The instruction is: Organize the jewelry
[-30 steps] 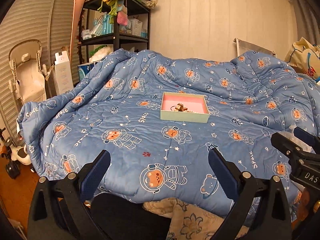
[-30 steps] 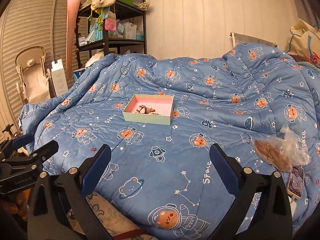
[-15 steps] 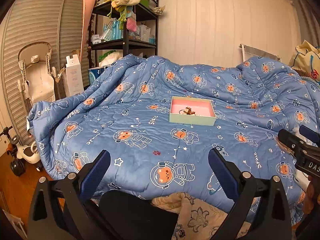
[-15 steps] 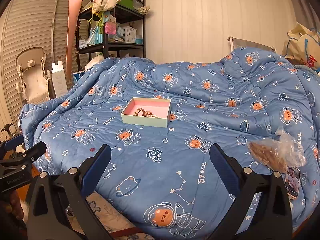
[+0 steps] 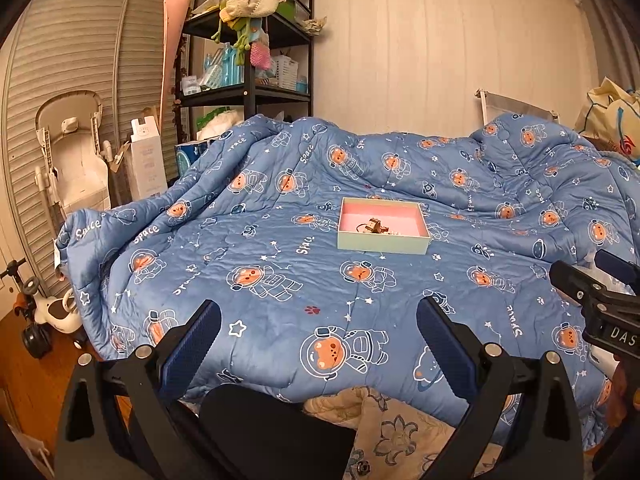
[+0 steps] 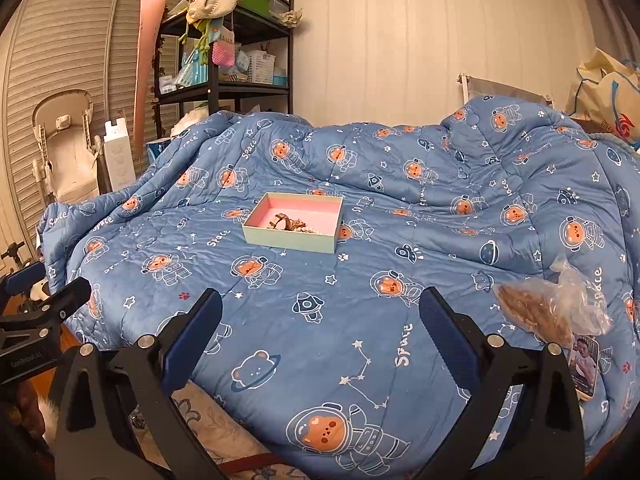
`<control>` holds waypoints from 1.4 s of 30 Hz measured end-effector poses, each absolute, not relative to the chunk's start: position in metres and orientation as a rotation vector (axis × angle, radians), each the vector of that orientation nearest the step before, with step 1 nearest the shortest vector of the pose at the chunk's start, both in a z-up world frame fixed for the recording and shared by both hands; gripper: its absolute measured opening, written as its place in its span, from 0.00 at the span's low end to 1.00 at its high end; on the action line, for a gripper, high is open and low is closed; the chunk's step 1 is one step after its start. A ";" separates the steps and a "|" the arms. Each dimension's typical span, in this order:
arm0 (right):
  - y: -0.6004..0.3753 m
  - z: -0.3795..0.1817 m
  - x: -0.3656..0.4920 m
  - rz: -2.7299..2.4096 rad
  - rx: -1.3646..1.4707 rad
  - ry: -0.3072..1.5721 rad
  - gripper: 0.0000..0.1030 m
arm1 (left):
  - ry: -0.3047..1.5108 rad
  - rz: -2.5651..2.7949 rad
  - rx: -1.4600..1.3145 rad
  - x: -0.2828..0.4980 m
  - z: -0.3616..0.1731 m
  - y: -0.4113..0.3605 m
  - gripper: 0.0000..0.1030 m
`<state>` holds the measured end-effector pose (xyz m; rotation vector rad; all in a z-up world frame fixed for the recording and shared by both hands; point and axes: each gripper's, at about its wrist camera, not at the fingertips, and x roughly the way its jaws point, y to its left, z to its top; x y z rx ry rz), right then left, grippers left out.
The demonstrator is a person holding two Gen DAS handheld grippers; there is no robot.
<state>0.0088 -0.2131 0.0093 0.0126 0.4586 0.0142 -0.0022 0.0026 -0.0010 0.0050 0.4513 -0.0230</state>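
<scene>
- Currently, left wrist view: left gripper hangs off the near edge of the quilt, fingers spread wide, nothing between them. The box, pale green outside and pink inside, sits toward the middle of the quilt, well apart from the fingertips. A small heap of jewelry lies on its floor near the front wall; individual pieces too small to tell.
- Same view: right gripper shows at the right edge of frame, side-on.
- Risk, judged: the quilt is soft and rumpled. A push on the box wall would likely tilt or slide it and spill the pieces into the folds, where they would be hard to find.
- Right wrist view: right gripper likewise empty, fingers spread, short of the near edge. A clear plastic bag with brownish contents lies near the quilt's right edge, just beside a phone. Whether it holds more jewelry I cannot tell.
- Risk, judged: thin film may slip from the pads or tear, scattering contents; a reach there could nudge the phone off the edge.
- Risk, judged: chains in the heap may be tangled, so lifting one could drag others out.
</scene>
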 end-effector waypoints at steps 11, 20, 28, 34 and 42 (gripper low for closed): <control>-0.212 0.010 0.008 0.016 0.012 0.458 0.94 | 0.446 -0.015 0.002 -0.005 -0.001 0.004 0.94; -0.211 0.009 0.008 0.019 0.010 0.455 0.94 | 0.443 -0.013 0.004 -0.005 -0.001 0.006 0.94; -0.211 0.009 0.007 0.020 0.009 0.455 0.94 | 0.441 -0.005 0.008 -0.007 0.001 0.005 0.94; -0.210 0.009 0.007 0.020 0.010 0.455 0.94 | 0.439 -0.006 0.011 -0.006 0.002 0.003 0.94; -0.209 0.008 0.008 0.025 0.006 0.457 0.94 | 0.454 0.006 0.005 -0.003 -0.001 0.003 0.94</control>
